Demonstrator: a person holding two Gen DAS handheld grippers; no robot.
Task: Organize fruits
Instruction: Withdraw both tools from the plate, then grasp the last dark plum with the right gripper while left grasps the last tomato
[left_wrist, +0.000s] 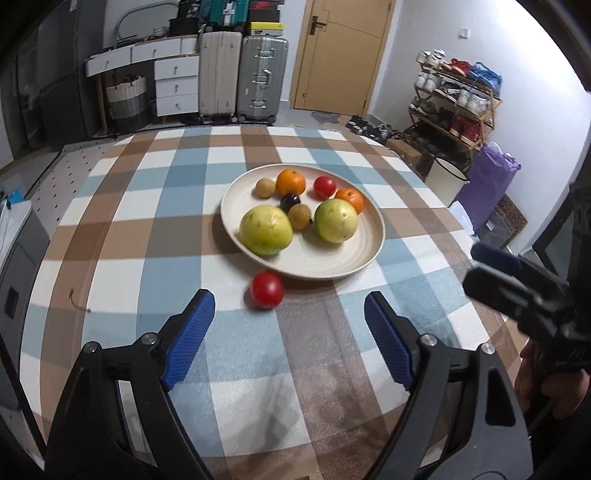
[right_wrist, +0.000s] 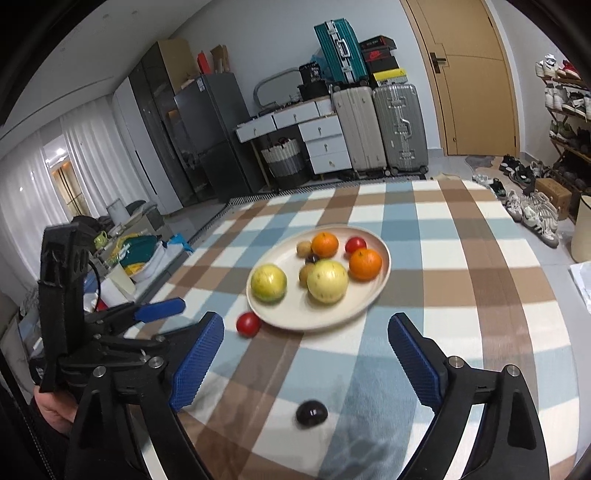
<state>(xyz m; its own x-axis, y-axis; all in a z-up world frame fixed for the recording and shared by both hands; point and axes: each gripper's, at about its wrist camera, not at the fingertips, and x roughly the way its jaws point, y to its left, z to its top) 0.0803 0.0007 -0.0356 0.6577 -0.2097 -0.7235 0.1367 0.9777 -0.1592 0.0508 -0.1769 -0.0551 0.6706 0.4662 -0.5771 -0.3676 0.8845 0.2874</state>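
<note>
The left gripper (left_wrist: 286, 332) hangs with fingers (left_wrist: 192, 332) apart over the checked surface (left_wrist: 110, 221), nothing between them. A red fruit (left_wrist: 266, 290) lies at twelve o'clock, just beside the plate (left_wrist: 332, 258) of fruit.

Red tomato (left_wrist: 266, 290) and dark plum (right_wrist: 311, 412) lie off the fruit-filled plate (left_wrist: 332, 258).

From where I hold the fingers, almost nothing can be read. On the black and red shoebox (right_wrist: 377, 50) stacked above the suitcases, I make out a white Nike swoosh; the same mark shows on that box in my left view too. The black box (right_wrist: 313, 74) beside the teal suitcase carries white lettering, too small and blurred to read. No numbers or signs are legible.
</note>
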